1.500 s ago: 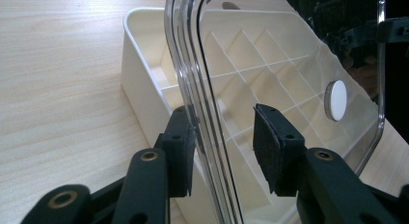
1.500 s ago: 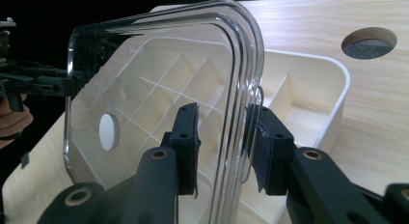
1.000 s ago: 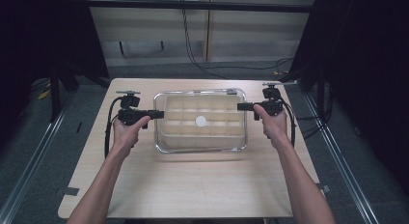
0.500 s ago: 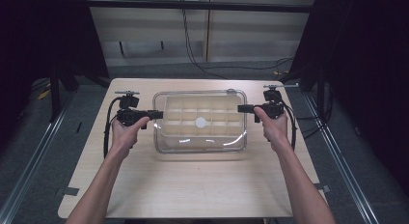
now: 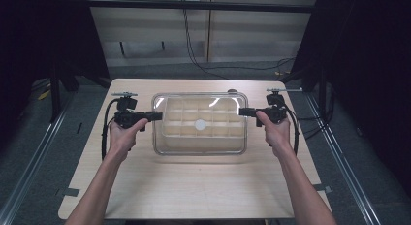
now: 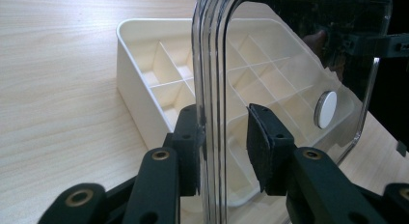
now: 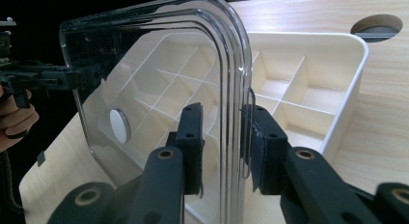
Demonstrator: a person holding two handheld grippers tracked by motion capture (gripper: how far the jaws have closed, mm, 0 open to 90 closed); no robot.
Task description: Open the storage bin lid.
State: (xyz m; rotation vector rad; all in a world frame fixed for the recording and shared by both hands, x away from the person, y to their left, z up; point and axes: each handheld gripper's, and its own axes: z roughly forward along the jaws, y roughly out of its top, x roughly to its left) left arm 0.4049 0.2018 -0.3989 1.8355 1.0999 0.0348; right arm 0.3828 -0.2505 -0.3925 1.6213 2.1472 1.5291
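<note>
A clear plastic lid with a white round knob hangs level just above a cream divided tray at the table's middle. My left gripper is shut on the lid's left rim and my right gripper on its right rim. In the left gripper view the lid's edge runs between the jaws of the left gripper, with the tray beside it and the knob beyond. In the right gripper view the lid's rim passes between the jaws of the right gripper, over the tray.
The wooden table has bare room in front of the tray. A round cable hole lies behind the tray on the right. Cables trail from both grippers. Dark floor and metal rails flank the table.
The lid has drifted slightly toward the near side over the tray. Both hands have stayed almost where they were.
</note>
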